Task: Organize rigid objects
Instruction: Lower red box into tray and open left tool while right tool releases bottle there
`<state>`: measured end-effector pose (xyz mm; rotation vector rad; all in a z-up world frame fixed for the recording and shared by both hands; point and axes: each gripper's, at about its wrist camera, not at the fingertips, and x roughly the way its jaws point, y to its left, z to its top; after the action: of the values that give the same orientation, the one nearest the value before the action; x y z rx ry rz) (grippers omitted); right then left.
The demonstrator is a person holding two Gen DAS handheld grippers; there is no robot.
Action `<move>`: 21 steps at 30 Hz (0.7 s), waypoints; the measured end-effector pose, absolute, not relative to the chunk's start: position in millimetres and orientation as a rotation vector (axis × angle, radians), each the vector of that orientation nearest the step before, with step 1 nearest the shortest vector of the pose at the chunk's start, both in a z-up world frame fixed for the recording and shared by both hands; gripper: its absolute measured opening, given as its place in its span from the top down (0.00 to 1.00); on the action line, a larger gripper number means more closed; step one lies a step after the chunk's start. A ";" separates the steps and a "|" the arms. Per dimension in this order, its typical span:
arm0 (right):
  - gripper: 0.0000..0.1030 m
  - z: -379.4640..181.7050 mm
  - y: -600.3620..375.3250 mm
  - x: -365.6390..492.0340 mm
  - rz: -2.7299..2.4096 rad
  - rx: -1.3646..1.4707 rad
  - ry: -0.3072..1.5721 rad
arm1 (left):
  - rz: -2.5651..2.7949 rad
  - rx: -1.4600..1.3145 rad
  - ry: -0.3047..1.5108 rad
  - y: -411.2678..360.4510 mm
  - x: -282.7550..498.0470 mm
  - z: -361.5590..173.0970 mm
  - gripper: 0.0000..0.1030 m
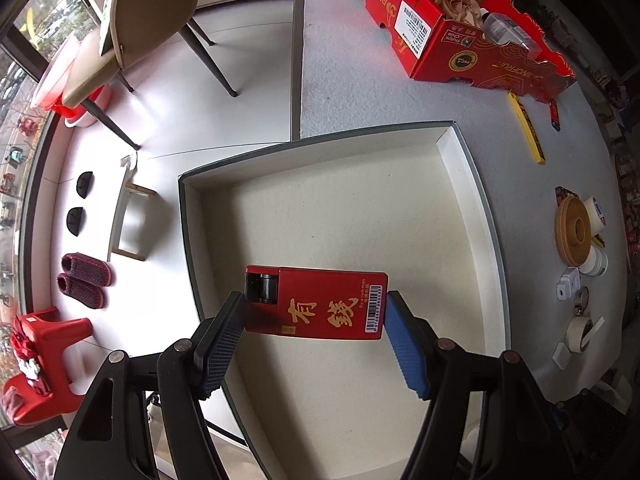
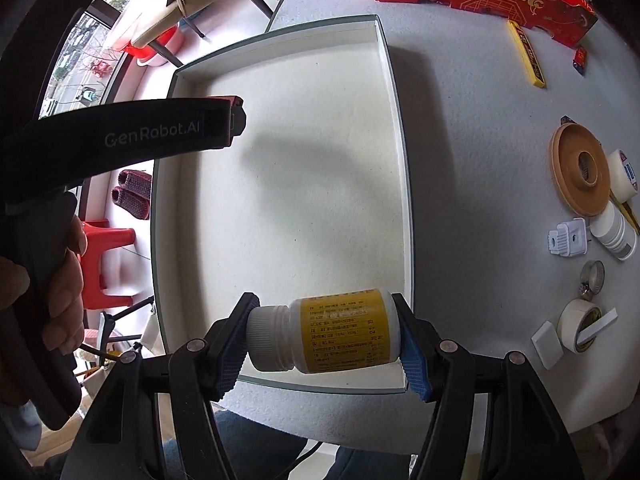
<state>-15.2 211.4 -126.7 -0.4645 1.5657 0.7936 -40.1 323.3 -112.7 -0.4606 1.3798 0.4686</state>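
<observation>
Over the white tray (image 1: 476, 200) on the surface, left tongs (image 1: 316, 312) clamp the red lighter (image 1: 320, 302) crosswise; right tongs (image 2: 324, 334) clamp the pill bottle (image 2: 328, 334) crosswise at the near rim.

Both wrist views look steeply down, close above the shared white tray (image 1: 472, 208) (image 2: 396, 92).

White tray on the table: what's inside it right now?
Nothing lies in the tray; its pale floor is bare. A red box and a pill bottle are held over it in closed jaws. The floor patches beneath them are hidden.
</observation>
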 end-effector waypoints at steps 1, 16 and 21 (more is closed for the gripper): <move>0.35 -127.8 212.8 -16.1 0.794 -0.469 1.569 | 0.469 -0.459 1.385 323.5 -40.5 -114.6 0.29; 0.35 -129.2 213.8 -18.7 0.781 -0.501 1.570 | 0.465 -0.414 1.400 320.9 -33.5 -119.5 0.29; 0.35 -135.1 204.4 -20.3 0.783 -0.512 1.623 | 0.458 -0.403 1.410 315.6 -35.4 -120.8 0.29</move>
<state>-20.3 204.4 -135.1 -0.5118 1.6234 0.7832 -35.4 315.6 -120.8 -0.4029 1.4095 0.4581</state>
